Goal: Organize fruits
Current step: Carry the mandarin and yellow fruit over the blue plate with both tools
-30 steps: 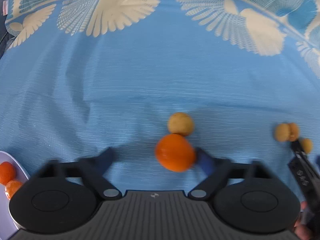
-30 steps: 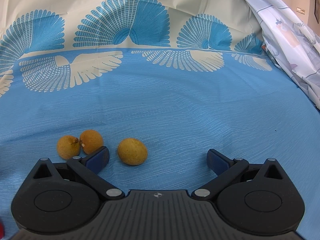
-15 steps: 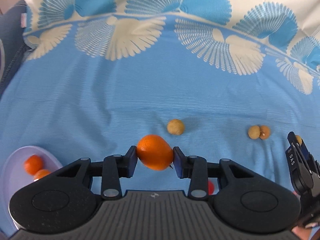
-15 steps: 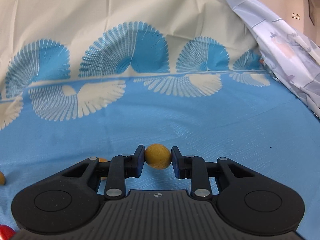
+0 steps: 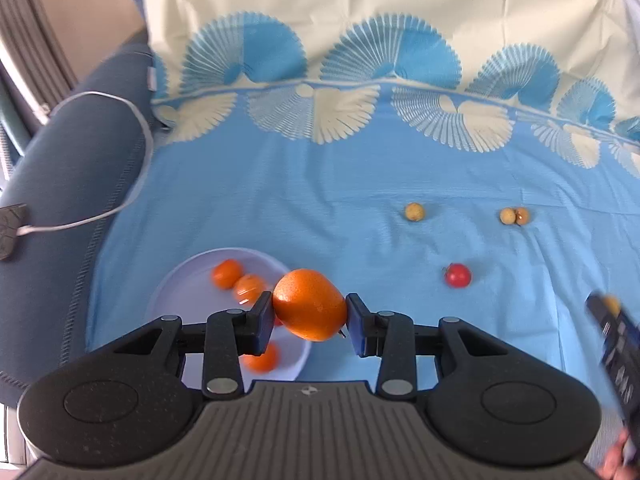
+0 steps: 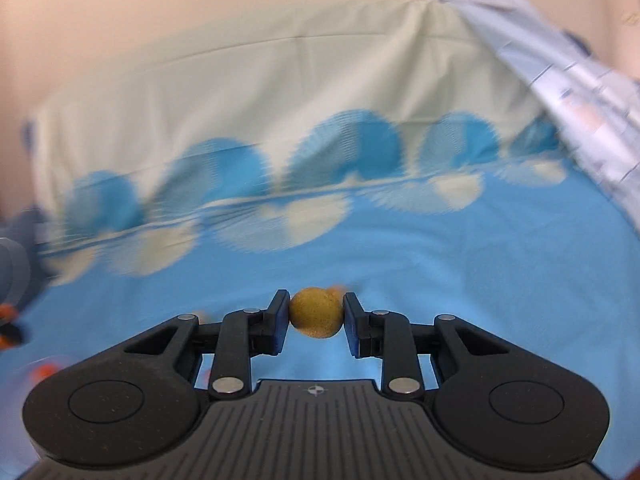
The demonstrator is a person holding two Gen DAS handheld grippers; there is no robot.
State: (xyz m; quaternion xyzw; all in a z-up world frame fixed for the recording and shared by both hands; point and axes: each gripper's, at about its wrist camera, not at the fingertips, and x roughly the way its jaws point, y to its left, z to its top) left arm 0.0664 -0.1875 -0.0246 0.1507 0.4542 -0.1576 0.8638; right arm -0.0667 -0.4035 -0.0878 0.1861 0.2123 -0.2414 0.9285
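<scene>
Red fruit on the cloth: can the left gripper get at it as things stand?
Probably not yet. The red fruit lies in the open on the cloth, but the left gripper has its jaws shut on an orange.

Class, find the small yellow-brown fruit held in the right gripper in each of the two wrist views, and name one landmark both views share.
Left wrist view: the small yellow-brown fruit shows at the far right edge, at the tip of the right gripper.
Right wrist view: low centre, pinched between the two fingers.
Shared landmark: the blue cloth with white fan shapes.
</scene>
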